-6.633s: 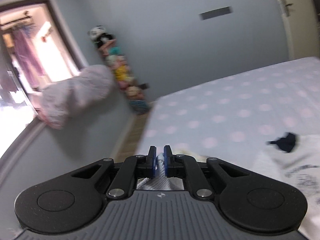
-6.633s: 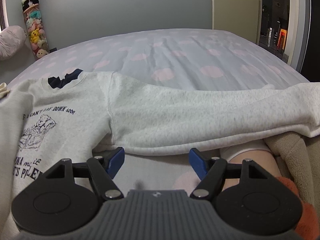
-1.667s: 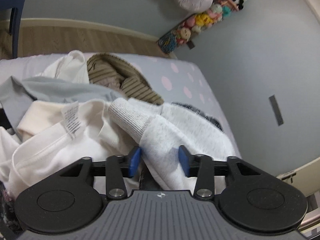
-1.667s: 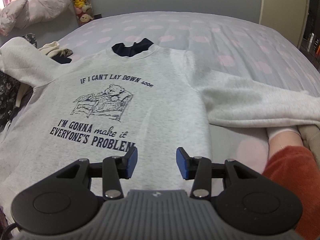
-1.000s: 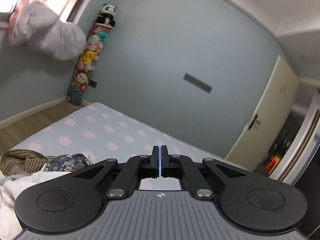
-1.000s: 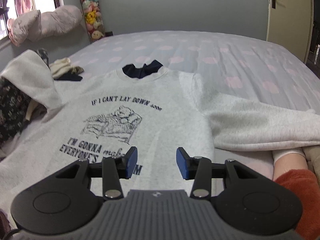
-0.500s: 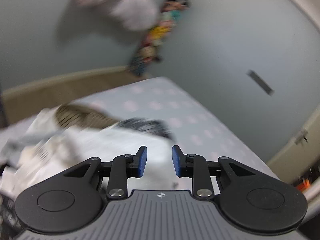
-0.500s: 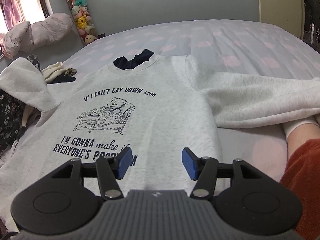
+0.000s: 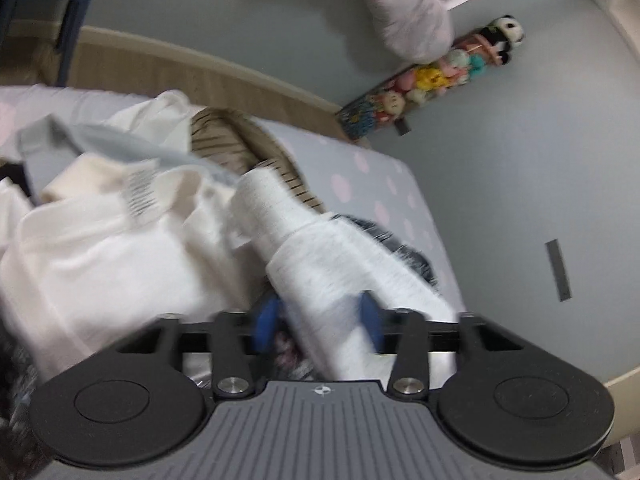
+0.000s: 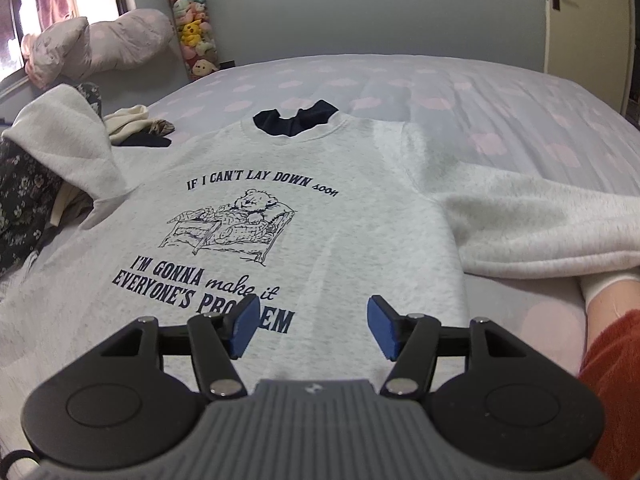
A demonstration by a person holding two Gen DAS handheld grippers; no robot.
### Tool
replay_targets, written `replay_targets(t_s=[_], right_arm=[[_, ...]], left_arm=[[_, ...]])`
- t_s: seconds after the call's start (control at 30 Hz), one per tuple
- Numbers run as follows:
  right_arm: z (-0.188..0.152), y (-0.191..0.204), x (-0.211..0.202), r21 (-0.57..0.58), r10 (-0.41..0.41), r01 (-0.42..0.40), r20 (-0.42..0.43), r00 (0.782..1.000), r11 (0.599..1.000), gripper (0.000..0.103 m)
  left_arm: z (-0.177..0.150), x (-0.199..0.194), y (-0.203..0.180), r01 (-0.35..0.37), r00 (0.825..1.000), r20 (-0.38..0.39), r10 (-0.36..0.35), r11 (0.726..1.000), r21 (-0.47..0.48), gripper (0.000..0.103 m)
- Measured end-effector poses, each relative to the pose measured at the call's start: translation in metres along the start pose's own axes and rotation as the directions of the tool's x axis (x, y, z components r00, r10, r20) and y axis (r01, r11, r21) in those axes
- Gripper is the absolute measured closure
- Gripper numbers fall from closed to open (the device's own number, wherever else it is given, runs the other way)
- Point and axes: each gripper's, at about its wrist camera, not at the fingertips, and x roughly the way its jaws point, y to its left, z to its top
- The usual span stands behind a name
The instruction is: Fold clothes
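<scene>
A light grey sweatshirt [image 10: 320, 208] with a bear print and dark lettering lies face up on the spotted bed [image 10: 480, 92]. Its left sleeve [image 10: 68, 140] is draped up over a clothes pile, and its right sleeve [image 10: 540, 232] stretches out to the right. In the blurred left wrist view, that left sleeve [image 9: 320, 264] runs between the blue pads of my left gripper [image 9: 318, 320]. The jaws are closing, with a dark gap still showing beside the left pad. My right gripper [image 10: 312, 326] hovers over the sweatshirt's lower front with its jaws opening and nothing between them.
A pile of cream and white clothes [image 9: 100, 240], a striped garment [image 9: 224, 140] and a dark floral one [image 10: 20, 192] crowd the bed's left side. A person's leg in a white sock [image 10: 608, 284] lies at the right. A pillow [image 10: 100, 44] and plush toys [image 10: 192, 32] stand by the wall.
The left gripper has swung down from facing the wall to the clothes pile, and its jaws went from shut to apart around the sleeve. The right jaws have widened.
</scene>
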Motion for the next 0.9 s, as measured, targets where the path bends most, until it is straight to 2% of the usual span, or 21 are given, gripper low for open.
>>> replay_targets(t_s=[0.07,0.2,0.27,0.37,0.47,0.67,0.77,0.83,0.9], right_arm=[[-0.001,0.002,0.002,-0.016,-0.009,0.009,-0.005,1.0,1.0,0.04],[-0.002,0.001,0.005,-0.014,-0.008,0.007,-0.011,1.0,1.0,0.04],[-0.002,0.002,0.005,-0.015,-0.005,0.005,-0.009,1.0,1.0,0.04],[-0.004,0.002,0.004,-0.018,-0.002,0.002,-0.003,1.0,1.0,0.04],[-0.004,0.002,0.002,-0.014,-0.002,0.002,0.006,1.0,1.0,0.04],[-0.004,-0.005,-0.001,0.018,-0.014,0.013,0.024,1.0,1.0,0.04],[-0.004,-0.009,0.001,0.032,-0.022,0.022,0.024,0.999,0.999,0.04],[-0.004,-0.011,0.002,0.039,-0.029,0.028,0.023,0.999,0.999,0.04],[-0.004,-0.012,0.003,0.046,-0.036,0.035,0.024,0.999,0.998,0.04]], left_arm=[[0.003,-0.005,-0.013,0.017,0.999,0.035,-0.019,0.998,0.054,0.096],[0.002,-0.029,-0.056,0.104,0.988,0.087,-0.124,0.973,0.205,0.099],[-0.007,-0.042,-0.083,0.163,0.978,0.078,-0.194,0.942,0.292,0.1],[-0.036,-0.058,-0.13,0.261,0.953,0.025,-0.301,0.862,0.434,0.1],[-0.08,-0.066,-0.171,0.355,0.923,-0.08,-0.375,0.757,0.548,0.099],[-0.194,-0.056,-0.219,0.501,0.862,-0.321,-0.392,0.566,0.655,0.1],[-0.25,-0.04,-0.22,0.554,0.832,-0.412,-0.373,0.505,0.661,0.1],[-0.285,-0.025,-0.215,0.576,0.818,-0.465,-0.339,0.494,0.652,0.1],[-0.321,-0.009,-0.207,0.582,0.812,-0.506,-0.291,0.476,0.66,0.1]])
